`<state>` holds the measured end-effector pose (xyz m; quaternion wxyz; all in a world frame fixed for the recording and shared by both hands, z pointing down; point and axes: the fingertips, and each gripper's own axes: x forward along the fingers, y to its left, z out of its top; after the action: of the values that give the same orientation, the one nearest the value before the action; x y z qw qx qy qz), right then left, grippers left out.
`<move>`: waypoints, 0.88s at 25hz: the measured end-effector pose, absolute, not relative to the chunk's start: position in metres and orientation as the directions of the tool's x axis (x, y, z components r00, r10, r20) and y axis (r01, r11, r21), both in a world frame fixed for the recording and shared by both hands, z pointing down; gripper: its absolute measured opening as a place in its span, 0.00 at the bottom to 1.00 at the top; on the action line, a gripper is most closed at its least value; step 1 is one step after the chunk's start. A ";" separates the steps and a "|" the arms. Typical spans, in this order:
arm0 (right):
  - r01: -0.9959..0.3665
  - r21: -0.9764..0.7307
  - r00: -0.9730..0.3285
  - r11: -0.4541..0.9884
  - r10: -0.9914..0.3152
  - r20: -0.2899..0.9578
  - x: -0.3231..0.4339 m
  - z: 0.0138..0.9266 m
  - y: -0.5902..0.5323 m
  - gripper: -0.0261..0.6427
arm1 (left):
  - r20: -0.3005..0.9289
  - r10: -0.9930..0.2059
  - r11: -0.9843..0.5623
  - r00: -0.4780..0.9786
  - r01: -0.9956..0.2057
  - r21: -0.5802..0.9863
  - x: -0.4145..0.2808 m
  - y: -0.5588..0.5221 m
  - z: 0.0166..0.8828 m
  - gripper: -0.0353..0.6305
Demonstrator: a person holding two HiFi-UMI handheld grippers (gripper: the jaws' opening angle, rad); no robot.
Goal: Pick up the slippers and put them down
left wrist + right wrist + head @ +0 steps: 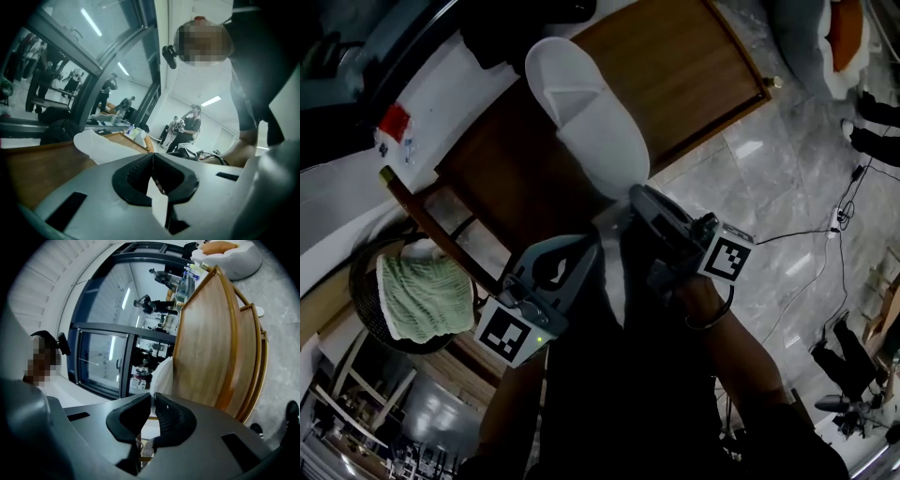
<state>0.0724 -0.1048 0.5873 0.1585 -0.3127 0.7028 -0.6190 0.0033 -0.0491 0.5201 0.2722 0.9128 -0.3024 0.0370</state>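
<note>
A white slipper (592, 120) hangs over the brown wooden table (694, 75), toe away from me. My right gripper (639, 199) is shut on its near end. My left gripper (596, 240) sits just below it, shut on a white flap (615, 274) that runs down between the two grippers. In the left gripper view the jaws (152, 161) meet on a thin white strip (159, 206), and the slipper (101, 146) lies beyond over the tabletop. In the right gripper view the jaws (153, 399) pinch the white slipper edge (164, 373). I cannot tell whether a second slipper hangs under the first.
A dark wicker basket (366, 319) holding a green cloth (422, 298) stands at lower left beside a wooden frame bar (422, 217). Grey marble floor (787, 178) with a cable (839, 225) spreads to the right. A white and orange cushion (842, 37) lies at top right.
</note>
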 end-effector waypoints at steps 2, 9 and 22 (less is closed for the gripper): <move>-0.234 -0.971 -0.758 0.055 -0.636 0.147 0.070 0.575 -0.107 0.11 | 0.234 -0.540 -0.669 0.808 -0.581 0.463 -0.002 -0.053 0.512 0.07; -0.211 -0.960 -0.745 0.183 -0.666 0.037 0.063 0.524 -0.128 0.11 | 0.166 -0.601 -0.678 0.782 -0.608 0.413 -0.022 -0.074 0.477 0.07; -0.140 -0.828 -0.749 0.543 -0.605 -0.270 0.069 0.330 -0.156 0.11 | 0.027 -0.624 -0.755 0.781 -0.611 0.238 -0.034 -0.102 0.344 0.07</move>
<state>0.0692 -0.1561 0.3299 0.2750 -0.2230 0.8342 -0.4227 -0.0336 -0.1016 0.3443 0.1176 0.9363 -0.3299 -0.0268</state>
